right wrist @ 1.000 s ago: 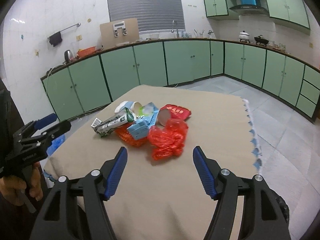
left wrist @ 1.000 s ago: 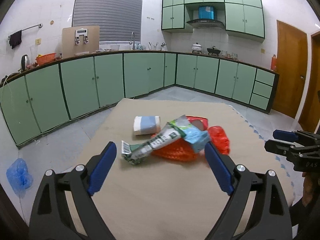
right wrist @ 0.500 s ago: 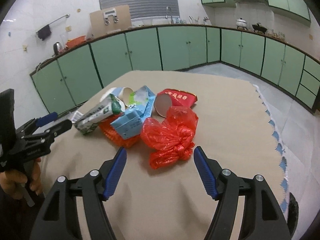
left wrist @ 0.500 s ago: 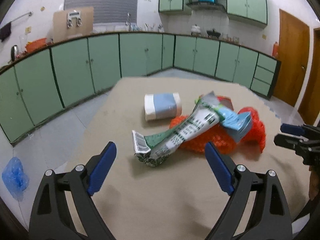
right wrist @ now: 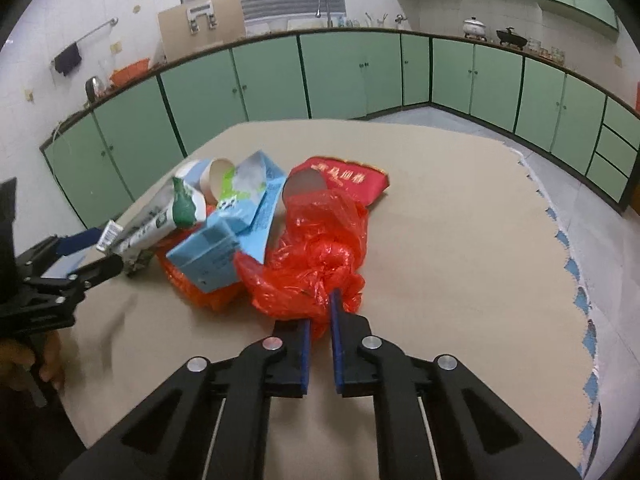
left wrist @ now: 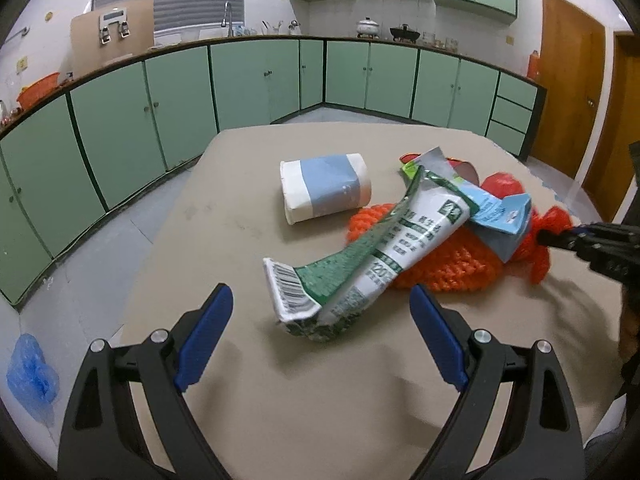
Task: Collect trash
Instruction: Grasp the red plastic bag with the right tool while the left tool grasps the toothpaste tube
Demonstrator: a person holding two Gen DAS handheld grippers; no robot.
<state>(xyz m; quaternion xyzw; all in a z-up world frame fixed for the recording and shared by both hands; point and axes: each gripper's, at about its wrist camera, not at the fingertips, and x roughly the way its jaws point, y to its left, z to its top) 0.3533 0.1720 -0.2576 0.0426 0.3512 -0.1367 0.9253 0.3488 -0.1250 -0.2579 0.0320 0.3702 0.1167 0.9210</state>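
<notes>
In the left wrist view, the left tongs [left wrist: 320, 328] stood wide apart and empty, just short of a crumpled green and white packet [left wrist: 372, 256] lying on the tan counter [left wrist: 240, 216]. Behind it lay a paper cup [left wrist: 326, 188] and orange netting [left wrist: 448, 264].

In the right wrist view, the right tongs [right wrist: 319, 312] had just been closing and were clamped on the near end of a red plastic bag [right wrist: 316, 256], beside a blue carton [right wrist: 216, 252] to its left.

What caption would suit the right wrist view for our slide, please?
Right gripper clamps the red plastic bag beside piled trash on the table.
</notes>
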